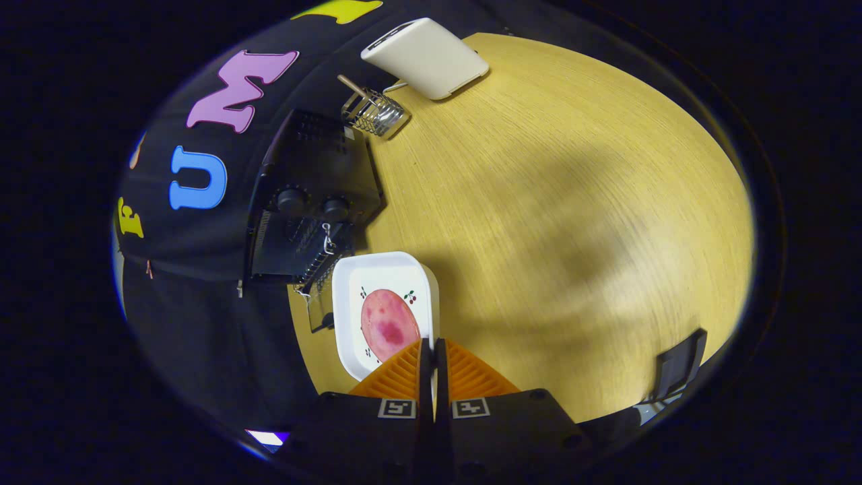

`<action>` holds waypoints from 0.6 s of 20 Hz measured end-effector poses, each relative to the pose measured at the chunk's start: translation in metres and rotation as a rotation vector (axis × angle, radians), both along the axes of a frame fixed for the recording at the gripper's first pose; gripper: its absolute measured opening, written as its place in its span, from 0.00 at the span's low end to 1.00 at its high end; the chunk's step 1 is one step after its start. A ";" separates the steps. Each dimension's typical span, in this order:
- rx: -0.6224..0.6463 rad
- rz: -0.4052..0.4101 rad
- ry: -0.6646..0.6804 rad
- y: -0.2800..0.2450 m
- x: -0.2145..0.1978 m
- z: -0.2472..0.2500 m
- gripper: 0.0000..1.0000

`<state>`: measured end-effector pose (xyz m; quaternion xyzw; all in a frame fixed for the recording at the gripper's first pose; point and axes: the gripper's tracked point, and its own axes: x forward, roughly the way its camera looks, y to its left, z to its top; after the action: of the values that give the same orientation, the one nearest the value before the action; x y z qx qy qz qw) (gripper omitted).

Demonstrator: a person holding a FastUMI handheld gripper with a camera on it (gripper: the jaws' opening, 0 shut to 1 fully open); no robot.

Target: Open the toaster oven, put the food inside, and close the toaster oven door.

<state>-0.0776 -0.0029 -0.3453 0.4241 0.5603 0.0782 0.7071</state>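
Note:
A black toaster oven (313, 195) with two knobs stands against the booth wall, beyond and to the left of my fingers. Its glass door (320, 306) hangs open, and a wire rack (311, 269) shows at the mouth. Just in front of the open door is a white square plate (411, 269) carrying a pink oval slice of food (388, 323). My gripper (432, 345) is shut on the plate's near rim. A sliver of white shows in the narrow gap between the fingers, which hide the plate's near corner.
The wooden table (572, 202) spreads out to the right of the plate. On its far side a wire holder (374, 111) with a wooden stick stands beside a cream flat box (427, 57). A dark object (680, 364) sits at the table's near right edge.

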 end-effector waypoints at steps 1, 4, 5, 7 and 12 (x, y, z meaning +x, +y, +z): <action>0.023 -0.027 0.000 0.016 0.000 0.010 0.05; 0.079 -0.086 0.009 0.066 -0.002 0.031 0.05; 0.089 -0.111 0.015 0.079 -0.002 0.039 0.05; 0.100 -0.172 0.032 0.108 0.006 0.044 0.05; 0.050 -0.356 0.059 0.158 0.038 0.039 0.05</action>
<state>-0.0395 0.1548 -0.3067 0.5363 0.4948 -0.0467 0.6822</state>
